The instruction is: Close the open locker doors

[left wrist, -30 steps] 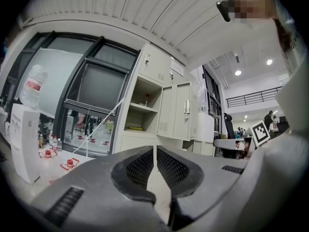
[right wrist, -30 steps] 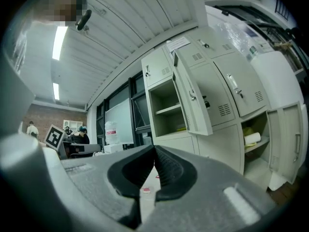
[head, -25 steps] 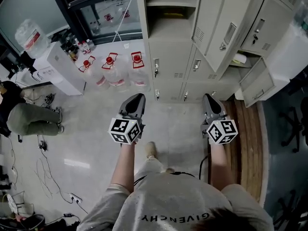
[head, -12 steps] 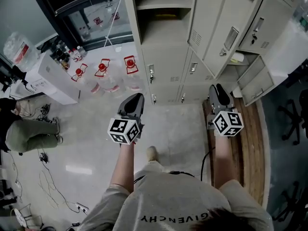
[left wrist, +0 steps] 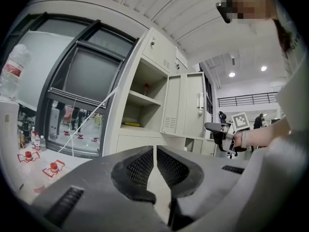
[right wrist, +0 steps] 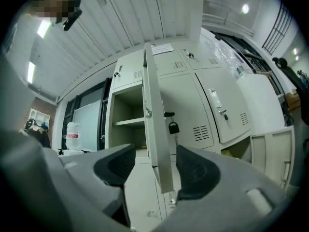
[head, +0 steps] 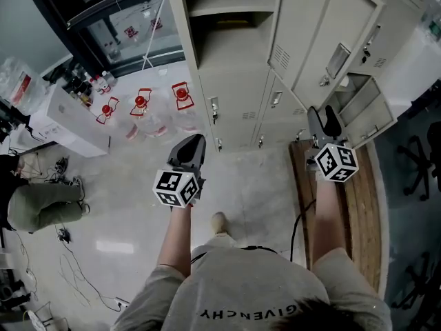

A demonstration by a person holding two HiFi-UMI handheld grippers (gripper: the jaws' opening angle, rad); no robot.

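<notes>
Just now spread apart, the right gripper's (right wrist: 153, 167) fingers frame the free edge of the open beige metal locker door (right wrist: 155, 124) ahead, gripping nothing. The left gripper's (left wrist: 155, 164) fingers are together. A glancing push could slip off that thin edge.
</notes>
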